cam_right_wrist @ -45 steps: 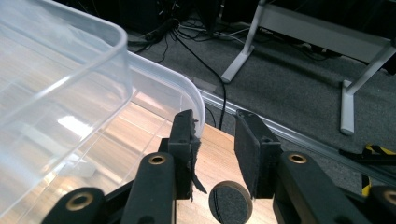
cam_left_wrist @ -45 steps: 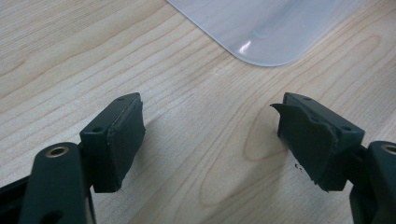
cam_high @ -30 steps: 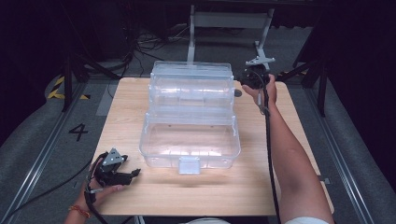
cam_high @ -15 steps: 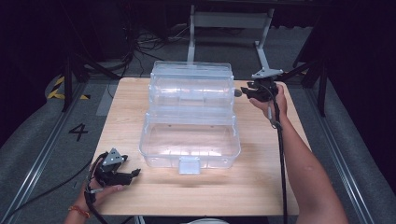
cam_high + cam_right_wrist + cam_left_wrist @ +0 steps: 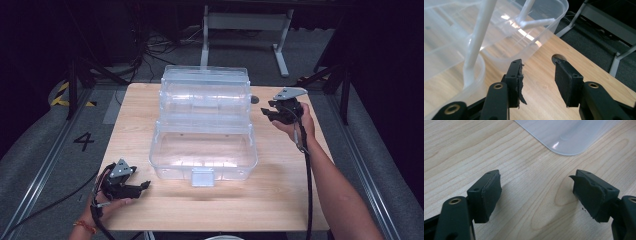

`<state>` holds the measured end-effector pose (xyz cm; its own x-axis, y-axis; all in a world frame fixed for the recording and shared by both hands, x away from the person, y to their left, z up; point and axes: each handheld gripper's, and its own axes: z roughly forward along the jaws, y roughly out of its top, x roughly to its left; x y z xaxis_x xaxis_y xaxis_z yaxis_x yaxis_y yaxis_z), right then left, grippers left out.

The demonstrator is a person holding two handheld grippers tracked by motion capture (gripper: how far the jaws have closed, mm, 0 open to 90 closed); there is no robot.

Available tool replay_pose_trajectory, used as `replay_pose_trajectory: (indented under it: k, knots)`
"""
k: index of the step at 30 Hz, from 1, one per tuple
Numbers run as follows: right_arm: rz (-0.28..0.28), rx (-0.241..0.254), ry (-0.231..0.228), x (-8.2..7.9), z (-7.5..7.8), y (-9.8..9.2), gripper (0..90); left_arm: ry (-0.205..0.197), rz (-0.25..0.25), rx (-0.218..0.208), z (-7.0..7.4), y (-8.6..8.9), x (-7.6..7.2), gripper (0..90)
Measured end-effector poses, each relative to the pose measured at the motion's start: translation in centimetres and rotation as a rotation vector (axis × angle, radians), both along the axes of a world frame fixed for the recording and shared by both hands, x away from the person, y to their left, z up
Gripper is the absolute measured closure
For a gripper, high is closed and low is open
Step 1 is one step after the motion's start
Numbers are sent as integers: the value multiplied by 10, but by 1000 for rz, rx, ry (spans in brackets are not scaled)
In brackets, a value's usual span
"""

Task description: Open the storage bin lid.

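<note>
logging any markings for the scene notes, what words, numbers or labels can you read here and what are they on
"4": a dark numeral on the grey floor left of the wooden table, in the high view.
The clear plastic box bears no readable label or brand.
The left gripper and right gripper show no readable lettering.

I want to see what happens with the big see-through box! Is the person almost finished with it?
The clear box already stands open on the table, with nothing visible inside. The right gripper, jaws open, hovers beside its raised back tier without touching. The left gripper, open too, sits near the front corner. Nothing is gripped yet, so handling the box looks still ahead.
</note>
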<state>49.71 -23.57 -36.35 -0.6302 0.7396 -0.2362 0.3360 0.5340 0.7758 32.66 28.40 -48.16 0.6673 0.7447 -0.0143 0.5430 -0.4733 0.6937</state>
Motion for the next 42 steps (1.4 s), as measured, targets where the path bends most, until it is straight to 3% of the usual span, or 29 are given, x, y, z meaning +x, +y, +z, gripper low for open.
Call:
replay_pose_trajectory:
  k: [16,19,24,42]
  knots:
    - [26,-34,12,-35,-14,-18,521,-1,5,2,0,0,0,230]
    - [27,-21,28,-41,-17,-22,508,-2,6,3,0,0,0,229]
    - [36,-44,7,-52,-23,-27,512,-4,5,7,0,0,0,229]
    - [11,-27,29,-79,-42,-55,478,5,12,0,0,0,-1,229]
